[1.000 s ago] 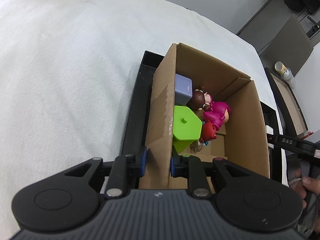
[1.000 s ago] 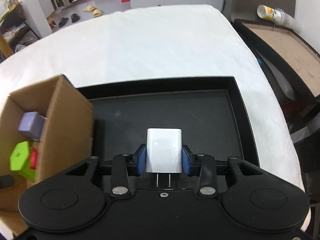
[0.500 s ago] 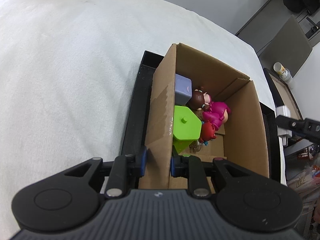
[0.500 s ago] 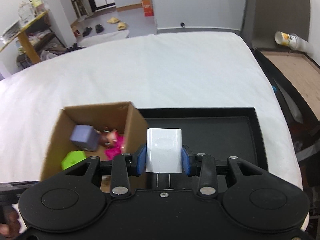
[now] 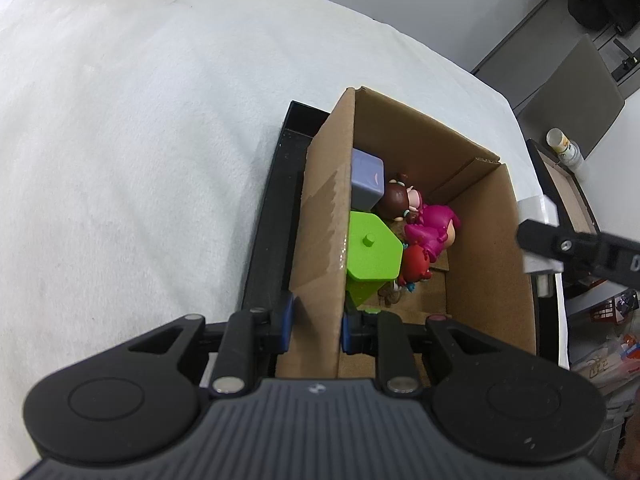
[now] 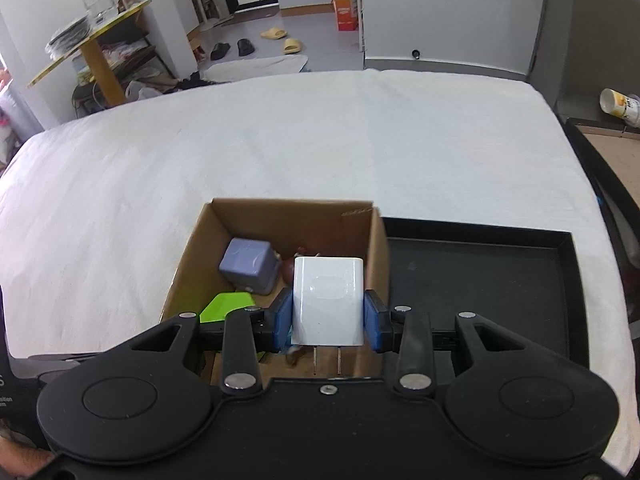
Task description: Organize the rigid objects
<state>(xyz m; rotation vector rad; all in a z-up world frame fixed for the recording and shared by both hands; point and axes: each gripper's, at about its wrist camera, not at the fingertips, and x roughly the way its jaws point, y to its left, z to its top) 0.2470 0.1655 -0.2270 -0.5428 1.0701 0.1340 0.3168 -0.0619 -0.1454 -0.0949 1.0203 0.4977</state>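
Note:
My right gripper (image 6: 328, 314) is shut on a white plug charger (image 6: 328, 300), prongs toward the camera, held above the near right part of an open cardboard box (image 6: 292, 206). The same charger (image 5: 538, 212) shows at the box's right wall in the left wrist view. My left gripper (image 5: 314, 322) is shut on the box's left wall (image 5: 320, 240). Inside lie a lavender cube (image 5: 366, 184), a green hexagonal block (image 5: 372, 246), a brown-haired doll (image 5: 400, 198), a magenta toy (image 5: 432, 226) and a red toy (image 5: 416, 262).
The box stands in a black tray (image 6: 480, 276) on a white cloth-covered table (image 6: 280, 140). A wooden tray with a black rim (image 6: 612, 160) and a tipped paper cup (image 6: 620, 106) are off the right edge. Room furniture stands behind.
My right gripper has carried the charger left from over the black tray to above the box. My left gripper has stayed clamped on the box wall.

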